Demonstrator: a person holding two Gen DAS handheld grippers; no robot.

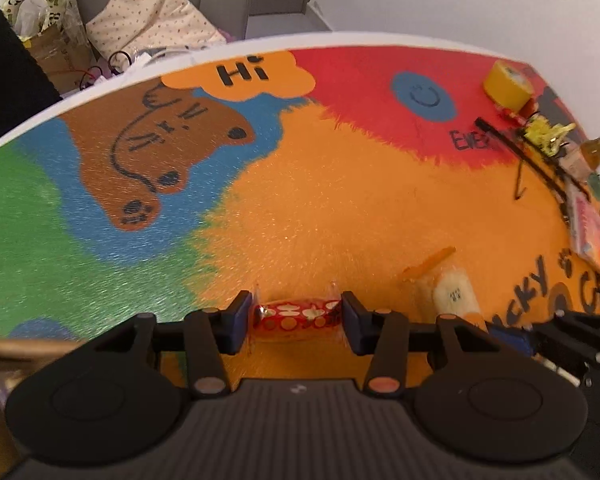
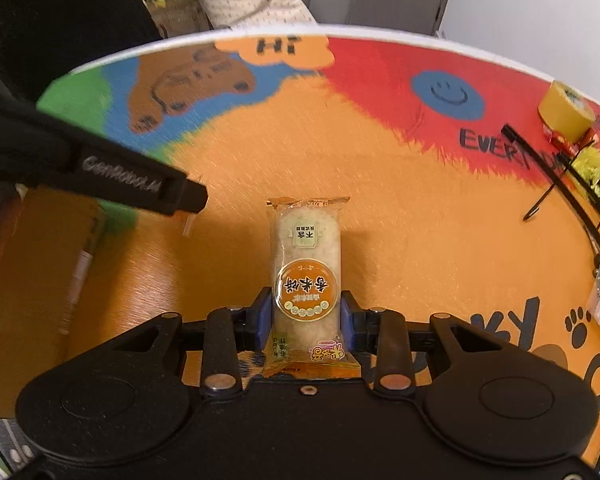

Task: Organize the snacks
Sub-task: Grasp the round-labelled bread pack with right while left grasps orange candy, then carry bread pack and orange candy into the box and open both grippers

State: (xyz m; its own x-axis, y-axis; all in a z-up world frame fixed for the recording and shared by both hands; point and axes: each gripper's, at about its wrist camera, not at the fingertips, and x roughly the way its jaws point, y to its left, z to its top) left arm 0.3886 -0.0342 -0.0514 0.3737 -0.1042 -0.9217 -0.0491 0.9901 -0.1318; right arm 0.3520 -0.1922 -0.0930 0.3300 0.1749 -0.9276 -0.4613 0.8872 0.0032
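Between the left gripper's [image 1: 296, 316] blue pads sits a small red candy [image 1: 298, 315] in a clear twisted wrapper, printed with pale spots; the pads press on its two ends, so the jaws are partly closed and gripping it above the colourful table mat [image 1: 320, 208]. Just to the right of that gripper, in its own view, the rice cracker packet [image 1: 456, 294] shows pale against the orange of the mat. From the right wrist view, the right gripper [image 2: 306, 312] clamps that same packet across its lower half, pads against both long sides, with the packet pointing away from the fingers and its top end reaching out over the mat. Well beyond it to the right, at the mat's far edge, stands a yellow tape roll [image 2: 567, 111], and nearer on that side a black wire basket [image 2: 556, 172] with yellow wrappers [image 2: 592, 172] in it.

As a judgement, the sorting is under way: two snacks are in hand and neither is yet set down, and some items seem to be in the basket already. Both still need a place.
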